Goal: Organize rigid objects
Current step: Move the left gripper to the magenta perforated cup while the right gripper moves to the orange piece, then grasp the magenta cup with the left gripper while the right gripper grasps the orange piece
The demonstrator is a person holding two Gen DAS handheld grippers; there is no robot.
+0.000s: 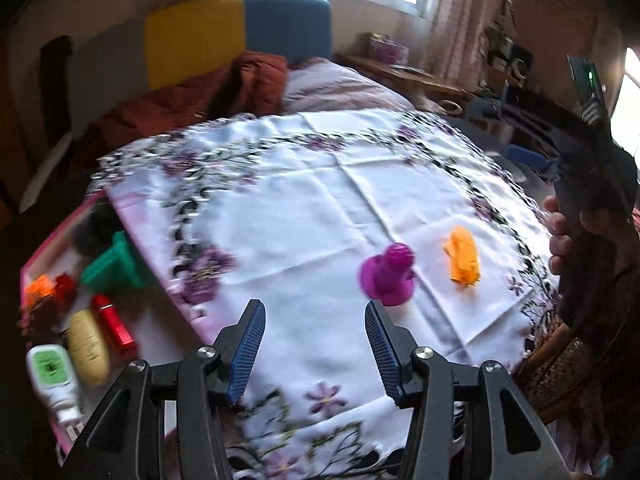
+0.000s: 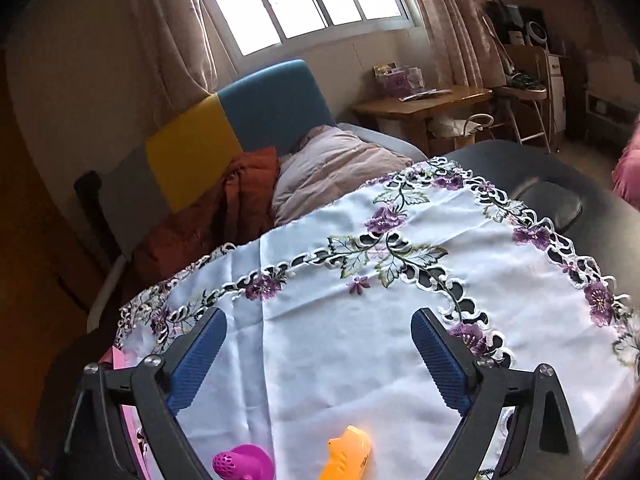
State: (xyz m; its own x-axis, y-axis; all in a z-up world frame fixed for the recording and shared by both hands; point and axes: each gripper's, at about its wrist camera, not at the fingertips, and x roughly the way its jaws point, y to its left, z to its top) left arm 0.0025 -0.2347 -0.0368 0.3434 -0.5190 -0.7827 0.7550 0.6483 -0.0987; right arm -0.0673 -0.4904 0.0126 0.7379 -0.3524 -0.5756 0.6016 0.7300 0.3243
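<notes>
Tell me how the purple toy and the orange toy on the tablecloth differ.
The purple toy is magenta with a wide flared disc at one end; the orange toy is orange, longer and flatter. The purple toy has a perforated rounded end; the orange toy shows none. Both lie loose on the white tablecloth, side by side, ungripped.

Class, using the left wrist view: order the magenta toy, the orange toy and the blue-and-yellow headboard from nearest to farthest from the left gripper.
1. Magenta toy: on the tablecloth, just beyond the left gripper, beside its right finger.
2. Orange toy: on the cloth too, further right and slightly beyond the magenta one.
3. Blue-and-yellow headboard: far back against the wall, past the table.
</notes>
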